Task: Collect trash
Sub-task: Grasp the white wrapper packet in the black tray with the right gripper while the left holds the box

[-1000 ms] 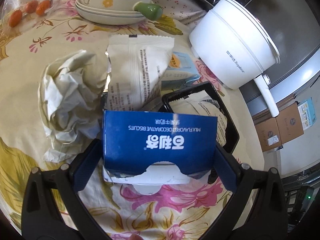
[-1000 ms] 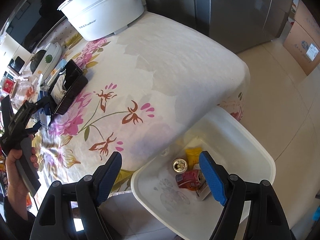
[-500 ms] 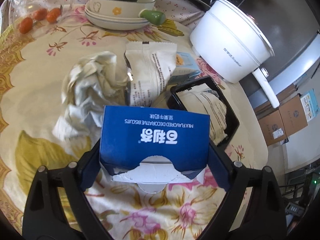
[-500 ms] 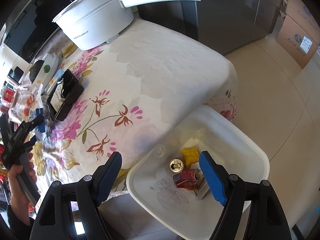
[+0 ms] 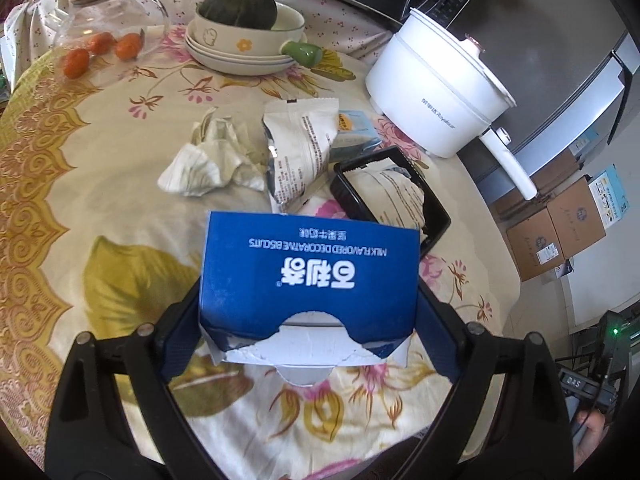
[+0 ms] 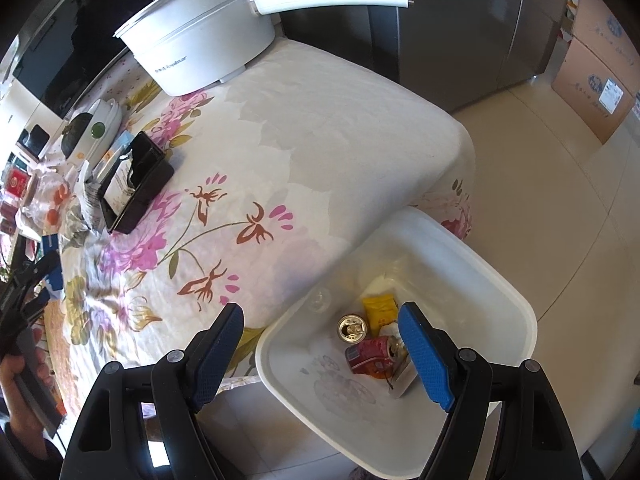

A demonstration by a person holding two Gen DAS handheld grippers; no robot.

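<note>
My left gripper (image 5: pixel 308 316) is shut on a torn blue biscuit box (image 5: pixel 310 270) and holds it above the flowered tablecloth. Behind it lie a crumpled tissue (image 5: pixel 208 158), a white snack wrapper (image 5: pixel 300 152), a small light-blue carton (image 5: pixel 354 136) and a black tray (image 5: pixel 434 216) with paper in it. My right gripper (image 6: pixel 322 340) is open and empty, over the table corner and a white bin (image 6: pixel 500 292) on the floor. The bin holds a red can (image 6: pixel 370 354), a second can (image 6: pixel 352 327) and a yellow packet (image 6: pixel 378 310). The left gripper (image 6: pixel 38 270) shows at the far left of the right wrist view.
A white electric pot (image 5: pixel 436 84) with a long handle stands at the table's back right. Stacked bowls with a green squash (image 5: pixel 240 12) and a glass dome over small oranges (image 5: pixel 100 46) stand at the back. Cardboard boxes (image 5: pixel 560 228) sit on the floor by a steel fridge.
My left gripper has lifted and pulled back with the blue box; the trash on the table looks smaller and farther. My right gripper has shifted slightly over the bin, still open.
</note>
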